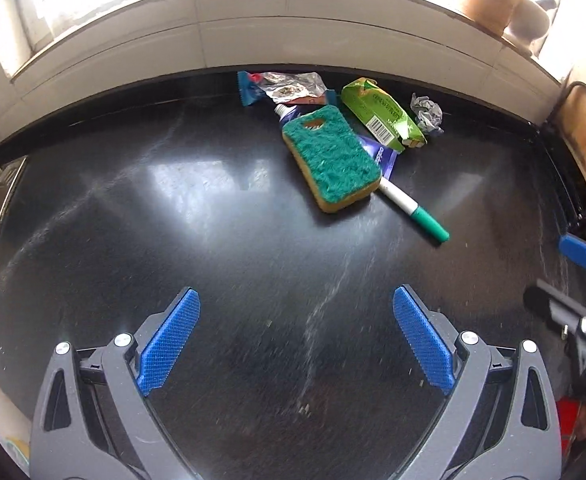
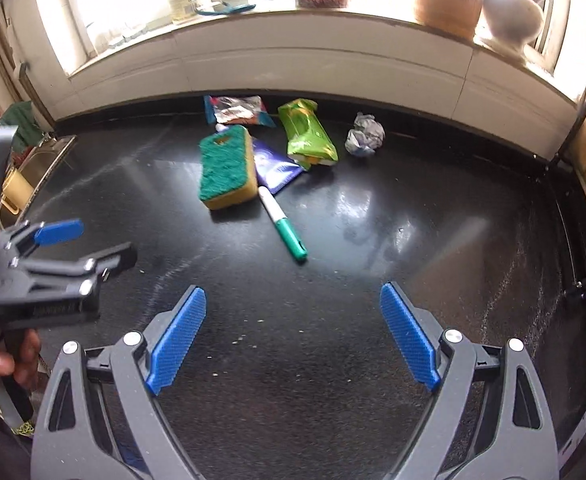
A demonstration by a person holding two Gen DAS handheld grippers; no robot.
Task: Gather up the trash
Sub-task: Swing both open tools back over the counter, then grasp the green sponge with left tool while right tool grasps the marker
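My left gripper (image 1: 297,336) hangs over the near part of the black countertop (image 1: 221,240), its blue pads spread wide with nothing between them. My right gripper (image 2: 293,332) is splayed just as wide and empty too, over the same dark surface.

Farther out, the green-capped marker (image 1: 413,208) lies flat, its white end tucked under the sponge (image 1: 331,158) — green scrub face up, yellow body below. The sponge rests partly on a blue-and-white tube (image 2: 275,164), whose white cap pokes out at the far side.

Right of the sponge lies the crumpled green packet (image 1: 381,112), barcode showing. Right of that, apart from it, sits a ball of crumpled paper (image 2: 364,134) — or perhaps foil; the glare makes it hard to tell. The torn silver-and-blue wrapper (image 1: 281,86) lies farthest, close against the white tiled wall (image 1: 253,44).

A sink (image 2: 41,168) edges the counter's left end.
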